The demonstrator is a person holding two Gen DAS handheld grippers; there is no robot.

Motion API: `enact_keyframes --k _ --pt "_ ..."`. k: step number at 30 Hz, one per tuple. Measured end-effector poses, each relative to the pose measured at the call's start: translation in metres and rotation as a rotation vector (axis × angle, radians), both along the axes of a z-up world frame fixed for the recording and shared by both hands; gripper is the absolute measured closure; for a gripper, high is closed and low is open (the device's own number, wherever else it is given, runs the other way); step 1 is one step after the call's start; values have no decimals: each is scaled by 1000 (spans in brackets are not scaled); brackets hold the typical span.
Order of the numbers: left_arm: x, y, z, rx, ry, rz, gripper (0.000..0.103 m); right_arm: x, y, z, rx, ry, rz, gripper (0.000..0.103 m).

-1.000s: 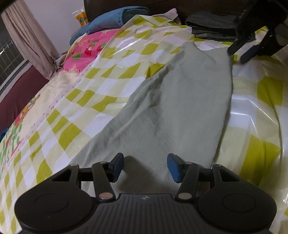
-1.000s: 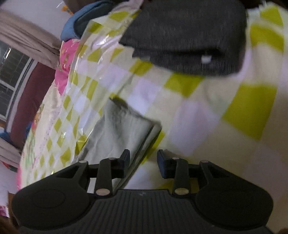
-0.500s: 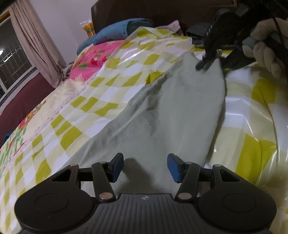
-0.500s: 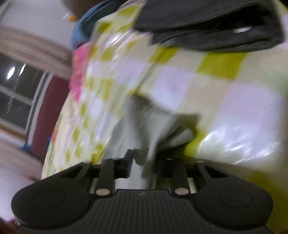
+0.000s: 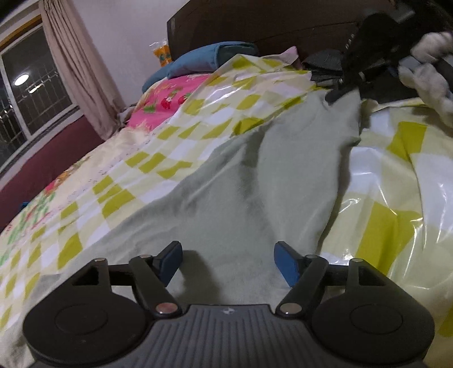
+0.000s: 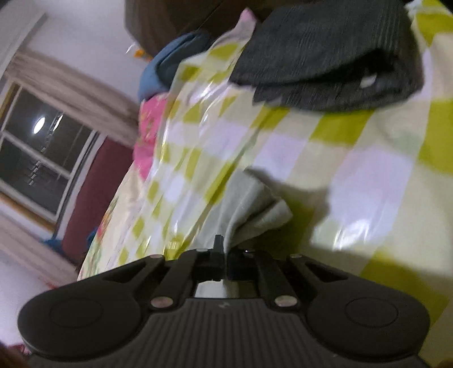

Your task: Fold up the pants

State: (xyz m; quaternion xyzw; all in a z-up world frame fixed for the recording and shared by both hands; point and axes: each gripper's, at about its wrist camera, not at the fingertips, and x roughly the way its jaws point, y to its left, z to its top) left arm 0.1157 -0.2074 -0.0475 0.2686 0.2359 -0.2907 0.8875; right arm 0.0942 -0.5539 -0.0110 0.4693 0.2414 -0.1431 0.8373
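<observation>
Pale green pants (image 5: 254, 181) lie lengthwise on a yellow-and-white checked plastic sheet (image 5: 175, 150) on the bed. My left gripper (image 5: 228, 261) is open, its blue pads hovering just over the near end of the pants, empty. My right gripper (image 6: 226, 257) is shut on the far end of the pants (image 6: 249, 206) and lifts that corner off the sheet. In the left wrist view the right gripper (image 5: 344, 90) shows at the far top right, pinching the cloth.
A folded dark grey garment (image 6: 325, 56) lies on the sheet beyond the pants, also in the left wrist view (image 5: 325, 65). A blue pillow (image 5: 203, 59) and dark headboard (image 5: 254, 25) are at the back. A window and curtain (image 5: 73, 65) are on the left.
My right gripper closed on the far end of the pants and raised it off the sheet. My left gripper stayed open over the near end and tilted upward slightly.
</observation>
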Motion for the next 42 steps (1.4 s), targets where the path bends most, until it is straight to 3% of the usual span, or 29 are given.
enact_keyframes --k 1,3,5,10,15,17,22,25,28,32,35,39,42 --pt "-3 -2 2 18 -11 8 19 -1 0 -6 29 -6 6 93" --pt "-11 -5 6 55 -26 15 19 -5 -4 -14 60 -18 -2 92" --pt "-18 -8 8 82 -26 14 19 -10 -10 -20 101 -32 -12 84" --pt "-18 -15 11 143 -37 8 18 -7 -13 -21 103 -57 -25 77" --pt "-11 -17 11 127 0 24 17 -2 -18 -30 96 -41 -86 87" --pt "-8 -19 10 112 10 34 17 2 -19 -28 76 -25 -94 99" --pt "-8 -22 12 62 25 16 17 -12 -31 -18 85 -78 -156 99" --pt "-2 -27 14 -2 115 5 18 -15 -36 -7 90 -93 -190 99" --pt "-2 -29 14 -34 128 -18 18 -18 -32 15 62 -132 -188 99" --pt "-6 -16 23 -81 125 -31 18 -10 -9 52 -46 -140 -115 99" --pt "-8 10 32 -111 92 11 17 4 26 78 -112 -153 -20 99" --pt "-12 71 44 -122 33 115 17 37 94 104 -181 -169 156 99" --pt "-16 120 46 -108 -11 219 17 71 170 115 -237 -170 338 99"
